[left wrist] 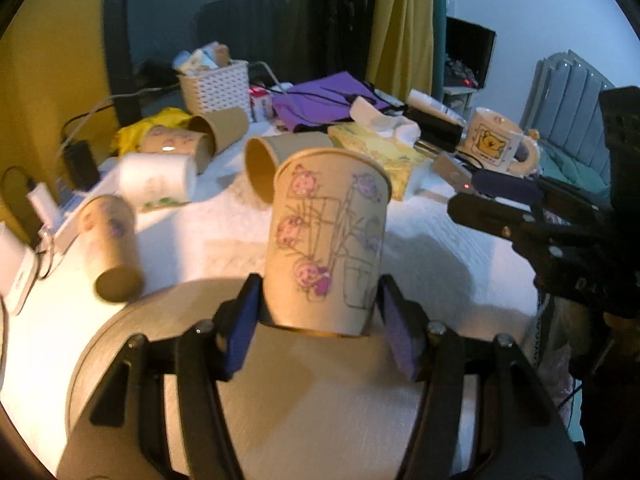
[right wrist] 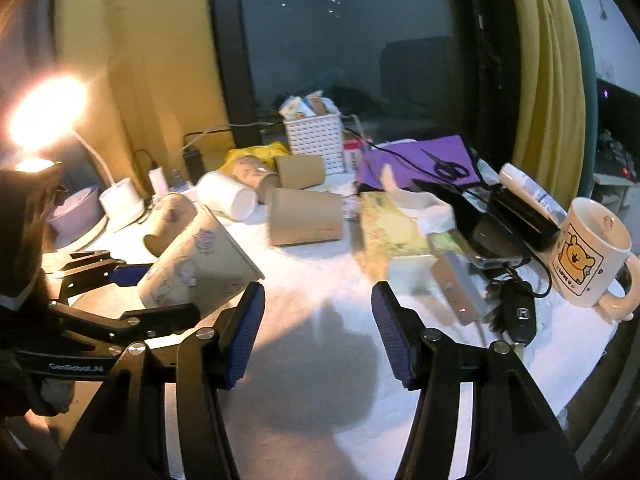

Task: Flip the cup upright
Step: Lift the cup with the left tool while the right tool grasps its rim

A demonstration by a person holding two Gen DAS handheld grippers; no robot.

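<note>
Left gripper [left wrist: 320,320] has the printed paper cup [left wrist: 326,240] between its fingers [left wrist: 244,320], pads against the lower wall on both sides, pinching it near the base; cup's long axis runs about vertical in the left wrist view, wide rim up, but the right wrist view shows the same cup [right wrist: 196,256] tilted, rim leaning toward the right gripper [right wrist: 318,332] (so not yet square to the surface [left wrist: 440,248]); right gripper fingers spread wide, nothing between them, hovering just beside; left is clearly the working hand. Cup base hidden behind the fingers; cannot tell whether it touches the grey round mat [left wrist: 320,400]. Both views blurred; other cups lie on their sides behind.
</note>
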